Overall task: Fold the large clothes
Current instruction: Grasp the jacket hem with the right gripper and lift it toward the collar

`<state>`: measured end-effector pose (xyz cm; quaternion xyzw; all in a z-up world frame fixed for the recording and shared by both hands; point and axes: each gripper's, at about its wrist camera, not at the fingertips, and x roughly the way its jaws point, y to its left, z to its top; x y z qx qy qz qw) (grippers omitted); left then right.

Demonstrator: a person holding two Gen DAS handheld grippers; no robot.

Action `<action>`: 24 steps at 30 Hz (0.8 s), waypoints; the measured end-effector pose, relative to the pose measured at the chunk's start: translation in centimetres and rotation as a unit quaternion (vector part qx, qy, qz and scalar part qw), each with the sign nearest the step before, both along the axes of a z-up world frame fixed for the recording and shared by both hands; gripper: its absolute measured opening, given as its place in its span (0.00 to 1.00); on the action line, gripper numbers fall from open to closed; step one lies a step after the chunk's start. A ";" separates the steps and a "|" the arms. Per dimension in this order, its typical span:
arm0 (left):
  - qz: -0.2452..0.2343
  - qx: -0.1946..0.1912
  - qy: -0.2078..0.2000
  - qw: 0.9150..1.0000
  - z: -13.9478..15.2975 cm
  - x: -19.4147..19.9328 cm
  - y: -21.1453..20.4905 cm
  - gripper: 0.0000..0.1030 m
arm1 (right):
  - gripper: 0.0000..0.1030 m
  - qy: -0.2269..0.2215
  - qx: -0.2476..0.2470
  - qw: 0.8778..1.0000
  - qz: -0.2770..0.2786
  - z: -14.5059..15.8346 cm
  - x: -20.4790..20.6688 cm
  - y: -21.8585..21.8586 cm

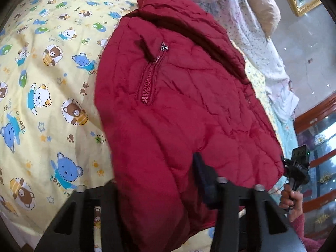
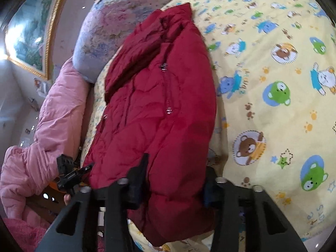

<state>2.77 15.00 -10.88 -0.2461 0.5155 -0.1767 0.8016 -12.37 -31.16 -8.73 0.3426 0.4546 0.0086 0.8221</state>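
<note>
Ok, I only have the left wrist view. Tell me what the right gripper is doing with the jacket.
Observer: The right gripper is closed on the near hem of the red padded jacket, with fabric bunched between its fingers.
Operator: Now say what lies past the jacket on that side.
Observer: A pink quilt is bunched along the bed's edge; a strip of the bear-print sheet separates it from the jacket.
Operator: Check my gripper from there.
Observer: The left gripper shows side-on, its tip against the hem's other near corner.
</note>
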 end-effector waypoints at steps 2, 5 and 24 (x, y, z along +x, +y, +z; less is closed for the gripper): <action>0.002 -0.008 -0.005 1.000 0.1 0.1 0.1 0.30 | 0.31 -0.009 -0.002 1.000 0.004 0.4 0.1 0.1; 0.005 -0.009 -0.013 1.000 0.4 -0.2 0.4 0.26 | 0.29 -0.020 0.000 1.000 0.005 0.6 0.3 0.3; 0.017 -0.024 -0.138 0.990 8.3 -0.4 1.5 0.19 | 0.25 -0.162 0.023 0.987 -0.007 6.9 3.3 -0.2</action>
